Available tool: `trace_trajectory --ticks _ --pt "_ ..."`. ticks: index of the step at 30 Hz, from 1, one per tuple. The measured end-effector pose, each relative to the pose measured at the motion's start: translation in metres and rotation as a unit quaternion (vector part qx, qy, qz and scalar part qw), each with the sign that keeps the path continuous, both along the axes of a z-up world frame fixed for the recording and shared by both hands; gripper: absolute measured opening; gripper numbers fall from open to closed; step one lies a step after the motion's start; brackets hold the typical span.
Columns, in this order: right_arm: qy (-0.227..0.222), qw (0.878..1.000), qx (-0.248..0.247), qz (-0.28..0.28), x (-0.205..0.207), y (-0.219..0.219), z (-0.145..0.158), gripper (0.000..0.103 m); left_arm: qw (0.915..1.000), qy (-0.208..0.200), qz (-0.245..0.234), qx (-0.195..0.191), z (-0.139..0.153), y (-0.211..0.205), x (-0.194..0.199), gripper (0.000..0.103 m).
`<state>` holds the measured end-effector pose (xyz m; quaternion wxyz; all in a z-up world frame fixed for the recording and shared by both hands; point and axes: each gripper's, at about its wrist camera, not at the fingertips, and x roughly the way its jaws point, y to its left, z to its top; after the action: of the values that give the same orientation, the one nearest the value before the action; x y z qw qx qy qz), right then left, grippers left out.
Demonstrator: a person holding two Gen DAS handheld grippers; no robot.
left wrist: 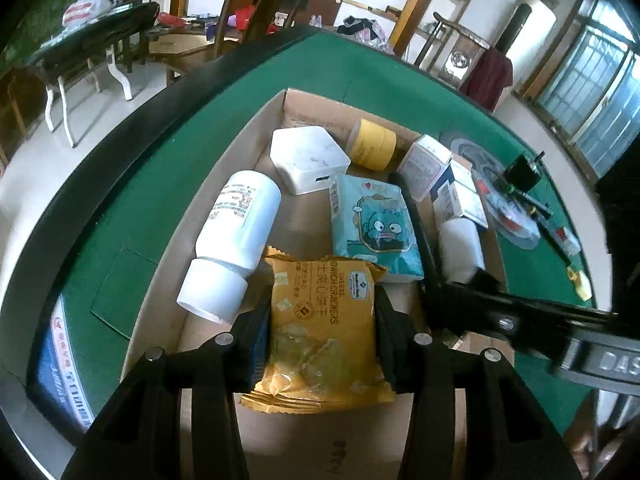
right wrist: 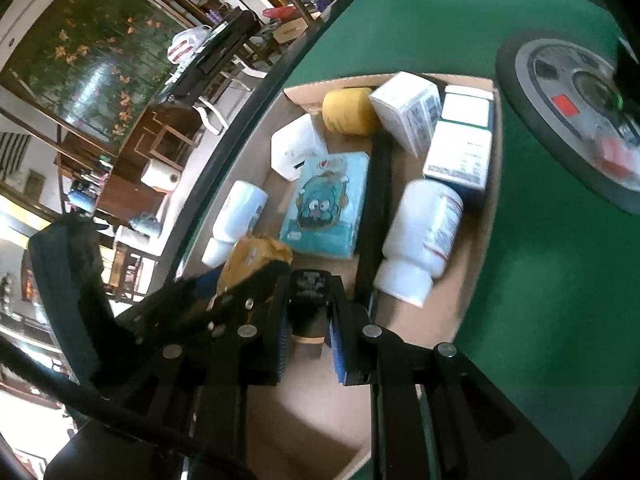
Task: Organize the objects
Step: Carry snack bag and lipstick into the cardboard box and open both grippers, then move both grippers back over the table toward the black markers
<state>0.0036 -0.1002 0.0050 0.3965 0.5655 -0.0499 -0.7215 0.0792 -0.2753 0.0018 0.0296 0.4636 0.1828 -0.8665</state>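
Note:
My left gripper is shut on a yellow cheese cracker packet and holds it over the near end of a cardboard box. The packet also shows in the right wrist view. My right gripper is shut on a small black object above the same box. In the box lie a white bottle, a white hexagonal case, a yellow tape roll, a teal cartoon pouch, white cartons and a second white bottle.
The box sits on a green felt table with a black rim. A round grey disc with small items lies to the right of the box. A blue and white pack lies at the left table edge. Chairs and tables stand beyond.

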Motion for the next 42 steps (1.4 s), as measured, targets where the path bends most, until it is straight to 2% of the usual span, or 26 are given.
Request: trace_trajectory --ticks 2,5,7,9,11,14,18,19,21,24,27,34,42 --pt "0.000 1.000 0.004 -0.002 -0.003 -0.004 -0.001 0.016 0.9999 0.010 0.007 0.007 0.004 -0.004 0.006 0.045" --pt "-0.026 1.000 0.009 -0.003 -0.005 -0.006 -0.013 0.015 0.9992 0.033 0.021 0.006 0.018 -0.009 0.020 0.048" --pt "-0.021 1.000 0.007 0.003 0.000 -0.007 -0.014 0.015 0.9981 0.052 0.031 0.009 0.027 -0.015 0.032 0.055" --pt "-0.031 0.999 0.003 0.004 0.001 -0.008 -0.017 0.016 0.9969 0.065 0.044 0.010 0.033 -0.021 0.042 0.067" --pt "-0.037 0.999 -0.001 0.008 0.003 -0.009 -0.019 0.017 0.9958 0.072 0.053 0.015 0.037 -0.025 0.047 0.067" --pt "-0.035 0.999 -0.003 0.022 0.009 -0.009 -0.018 0.022 0.9952 0.076 0.060 0.020 0.041 -0.027 0.052 0.067" --pt "-0.030 0.999 -0.039 0.012 0.013 0.013 -0.005 0.033 0.9946 0.078 0.067 0.010 0.043 -0.025 0.056 0.067" --pt "-0.023 0.999 -0.042 0.006 0.013 0.020 -0.002 0.043 0.9948 0.078 0.066 0.005 0.043 -0.022 0.057 0.067" --pt "0.010 0.999 -0.040 -0.016 0.015 0.043 0.008 0.057 0.9954 0.077 0.058 -0.004 0.045 -0.014 0.058 0.067" --pt "0.043 0.997 -0.034 -0.046 0.014 0.074 0.018 0.058 0.9954 0.081 0.042 -0.029 0.050 0.007 0.060 0.067" --pt "0.049 0.995 -0.033 -0.078 0.009 0.106 0.019 0.065 0.9945 0.085 0.012 -0.059 0.056 0.036 0.061 0.067" --pt "0.025 0.986 -0.057 -0.153 -0.002 0.168 0.007 0.065 0.9860 0.089 -0.073 -0.121 0.066 0.114 0.057 0.067" --pt "0.030 0.973 -0.063 -0.219 -0.009 0.241 0.005 0.065 0.9767 0.064 -0.123 -0.163 0.060 0.174 0.047 0.067"
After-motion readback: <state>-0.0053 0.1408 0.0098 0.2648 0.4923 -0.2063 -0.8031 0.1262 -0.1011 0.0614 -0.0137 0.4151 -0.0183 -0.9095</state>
